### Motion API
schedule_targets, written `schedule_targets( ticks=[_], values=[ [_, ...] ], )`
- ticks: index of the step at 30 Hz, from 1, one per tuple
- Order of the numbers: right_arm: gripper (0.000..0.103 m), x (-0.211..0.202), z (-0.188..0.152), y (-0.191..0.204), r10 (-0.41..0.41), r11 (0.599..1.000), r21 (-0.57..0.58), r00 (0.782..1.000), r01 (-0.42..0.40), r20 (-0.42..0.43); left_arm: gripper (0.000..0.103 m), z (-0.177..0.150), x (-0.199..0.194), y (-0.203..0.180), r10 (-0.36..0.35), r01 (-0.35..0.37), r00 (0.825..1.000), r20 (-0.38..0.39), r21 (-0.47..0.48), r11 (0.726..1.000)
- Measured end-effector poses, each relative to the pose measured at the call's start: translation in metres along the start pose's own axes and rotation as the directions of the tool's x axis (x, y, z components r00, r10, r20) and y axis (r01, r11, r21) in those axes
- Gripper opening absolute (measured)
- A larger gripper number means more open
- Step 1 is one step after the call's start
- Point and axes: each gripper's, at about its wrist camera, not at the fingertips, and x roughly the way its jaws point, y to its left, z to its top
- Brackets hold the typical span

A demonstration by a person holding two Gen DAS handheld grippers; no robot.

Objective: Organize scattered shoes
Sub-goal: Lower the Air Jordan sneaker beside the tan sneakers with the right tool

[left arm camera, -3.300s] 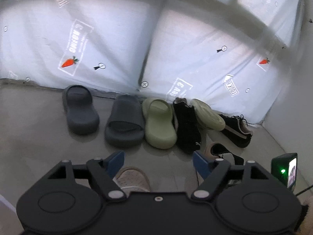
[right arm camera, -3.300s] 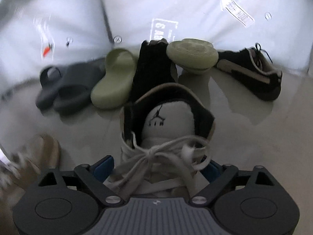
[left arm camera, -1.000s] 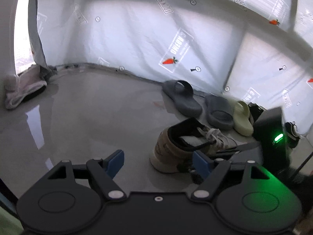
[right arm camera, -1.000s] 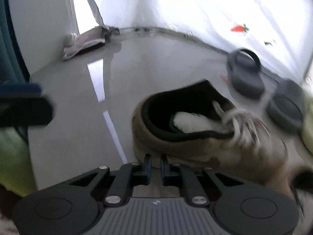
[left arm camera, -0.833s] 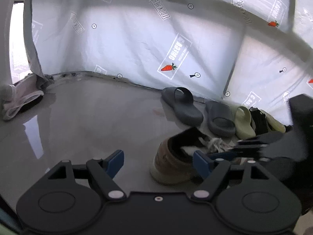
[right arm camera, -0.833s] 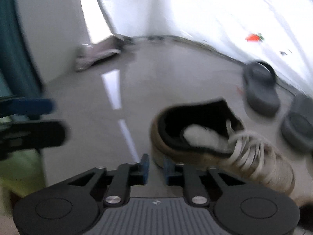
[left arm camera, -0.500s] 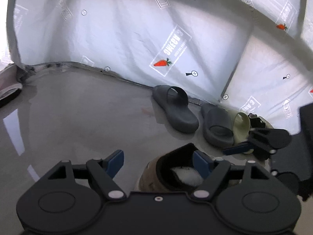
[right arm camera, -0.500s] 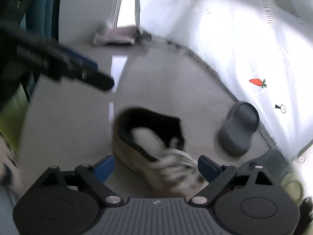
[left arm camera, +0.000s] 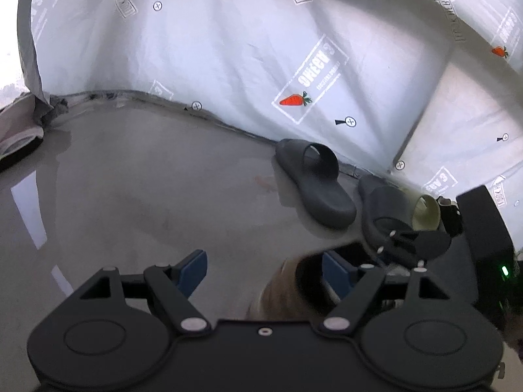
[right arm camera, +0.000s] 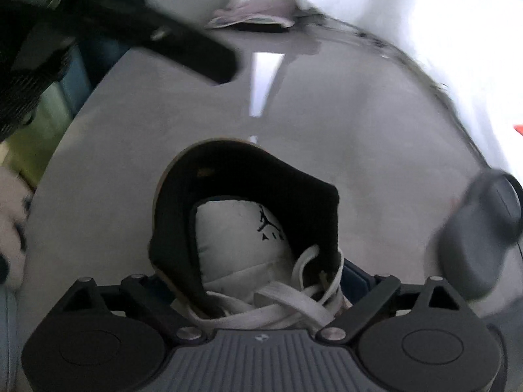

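A tan high-top sneaker (right arm camera: 235,219) with white laces and a black collar stands on the grey floor. My right gripper (right arm camera: 258,281) straddles its laced part, jaws wide, a blue pad on each side; I see no squeeze on the shoe. My left gripper (left arm camera: 263,261) is open and empty, with the sneaker's blurred heel (left arm camera: 281,294) just behind its right finger. Along the wall lie a dark grey slide (left arm camera: 313,179), a second dark slide (left arm camera: 382,209) and an olive slide (left arm camera: 425,212). The right gripper's black body (left arm camera: 483,228) hides the shoes beyond.
A white sheet printed with carrots (left arm camera: 294,99) covers the wall behind the row. A pinkish cloth (left arm camera: 16,137) lies in the far left corner. In the right wrist view the left gripper (right arm camera: 163,39) crosses the upper left as a dark blur, and a hand (right arm camera: 9,225) shows at the left edge.
The right gripper's jaws went from shut to wide, and it rolled and came down over the sneaker. The left gripper drew closer to the sneaker, which now sits low by its right finger.
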Motion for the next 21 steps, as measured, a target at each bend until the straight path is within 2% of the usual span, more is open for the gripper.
schedule_targets(
  ticks=[4,8,12,16,21],
  values=[
    [0.089,-0.003,-0.013,-0.031,-0.106,0.987,0.123,0.994,0.106,-0.009,0.078,-0.001,-0.002,-0.012,-0.03,0.03,1.0,0.0,0.05,0.998],
    [0.089,-0.02,-0.044,-0.071,-0.205,0.936,0.278,0.976,0.217,-0.071,0.078,-0.003,-0.004,-0.022,-0.055,0.055,0.998,-0.001,0.081,0.995],
    [0.088,-0.038,-0.079,-0.082,-0.233,0.905,0.341,0.966,0.256,-0.107,0.078,-0.005,-0.006,-0.03,-0.074,0.074,0.997,-0.003,0.099,0.992],
    [0.088,-0.059,-0.116,-0.085,-0.27,0.855,0.419,0.952,0.307,-0.147,0.078,-0.006,-0.009,-0.034,-0.088,0.088,0.996,-0.004,0.113,0.99],
    [0.088,-0.084,-0.157,-0.082,-0.315,0.761,0.542,0.934,0.355,-0.17,0.078,-0.009,-0.016,-0.041,-0.105,0.105,0.994,-0.002,0.133,0.986]
  ],
)
